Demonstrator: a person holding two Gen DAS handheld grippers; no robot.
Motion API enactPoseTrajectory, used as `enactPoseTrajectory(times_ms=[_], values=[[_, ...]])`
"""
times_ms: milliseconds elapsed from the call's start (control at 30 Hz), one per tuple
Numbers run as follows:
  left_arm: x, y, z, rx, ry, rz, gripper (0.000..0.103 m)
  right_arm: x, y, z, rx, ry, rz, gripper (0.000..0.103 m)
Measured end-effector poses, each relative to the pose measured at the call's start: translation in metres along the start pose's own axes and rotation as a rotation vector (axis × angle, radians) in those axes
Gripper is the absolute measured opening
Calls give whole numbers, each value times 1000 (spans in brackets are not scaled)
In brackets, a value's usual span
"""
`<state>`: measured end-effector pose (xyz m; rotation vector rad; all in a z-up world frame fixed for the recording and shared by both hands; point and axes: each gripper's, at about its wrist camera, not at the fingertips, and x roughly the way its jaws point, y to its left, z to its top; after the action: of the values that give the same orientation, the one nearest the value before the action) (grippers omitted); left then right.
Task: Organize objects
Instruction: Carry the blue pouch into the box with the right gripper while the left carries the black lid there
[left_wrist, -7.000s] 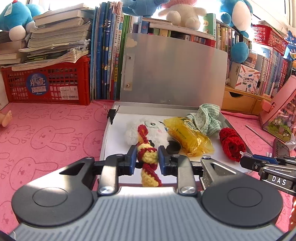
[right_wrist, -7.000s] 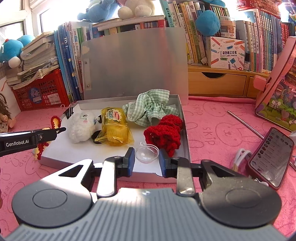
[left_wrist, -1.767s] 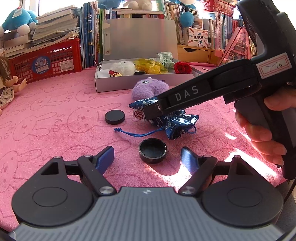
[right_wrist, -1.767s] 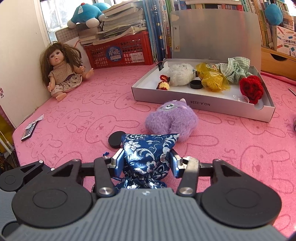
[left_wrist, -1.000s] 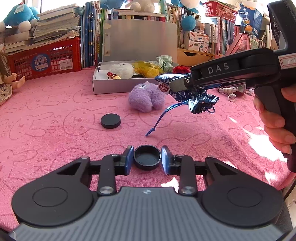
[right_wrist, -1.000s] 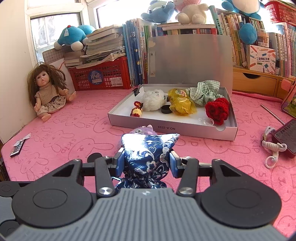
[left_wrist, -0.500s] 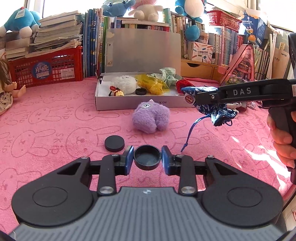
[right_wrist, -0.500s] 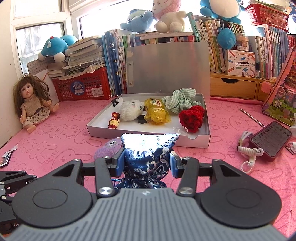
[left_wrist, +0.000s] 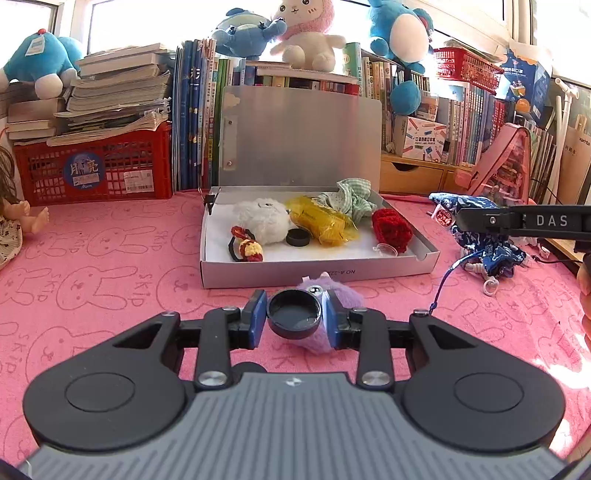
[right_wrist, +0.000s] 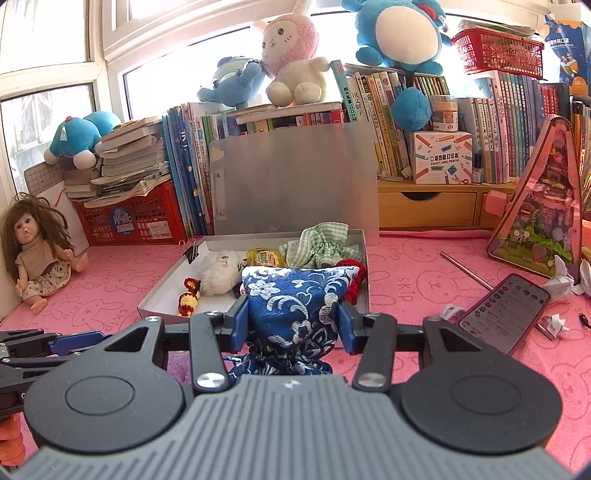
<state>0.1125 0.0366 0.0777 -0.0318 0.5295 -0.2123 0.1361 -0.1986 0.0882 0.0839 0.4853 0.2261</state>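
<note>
Black cap (left_wrist: 294, 314) pinched in left gripper (left_wrist: 294, 320); right gripper (right_wrist: 291, 325) clamps blue pouch (right_wrist: 295, 295).

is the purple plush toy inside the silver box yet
No, the purple plush toy lies on the pink cloth in front of the silver box.

Surface: pink cloth (left_wrist: 110, 280) printed with rabbit outlines, covering the whole top.

Directly on it:
- Open grey box (left_wrist: 317, 271), lid upright, mid-surface.
- Purple plush (left_wrist: 345, 295) just in front of the box's front wall.
- Red crate (left_wrist: 92, 171) at the back left, books stacked on top.
- Doll (right_wrist: 38, 251) seated at the far left edge, beside the crate.
- Upright books (left_wrist: 194, 129) between crate and box lid.
- Wooden drawer unit (right_wrist: 428, 205) back right.
- Phone (right_wrist: 504, 312), screen up, right side; metal rod (right_wrist: 467, 271) near it.
- Pink triangular case (right_wrist: 539, 210) standing far right.
</note>
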Motion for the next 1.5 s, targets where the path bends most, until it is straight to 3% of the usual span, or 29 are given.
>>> enactPoseTrajectory(times_ms=[167, 400, 633, 767, 1067, 1233, 1500], values=[[20, 9, 24, -45, -6, 14, 38, 8, -6, 11, 26, -5, -4, 51], [46, 12, 46, -53, -10, 52, 38, 26, -14, 25, 94, -5, 10, 51], [68, 7, 63, -39, -18, 71, 38, 40, -8, 37, 80, -18, 19, 51], [81, 5, 70, -32, -23, 84, 38, 48, -10, 42, 109, -16, 59, 51], [108, 9, 78, -59, -15, 77, 38, 81, -3, 45, 132, 33, 90, 51], [125, 22, 77, -162, 19, -10, 38, 101, -1, 39, 156, 58, 111, 51], [144, 23, 69, -161, 55, 1, 38, 132, -1, 20, 156, 126, 97, 52]])
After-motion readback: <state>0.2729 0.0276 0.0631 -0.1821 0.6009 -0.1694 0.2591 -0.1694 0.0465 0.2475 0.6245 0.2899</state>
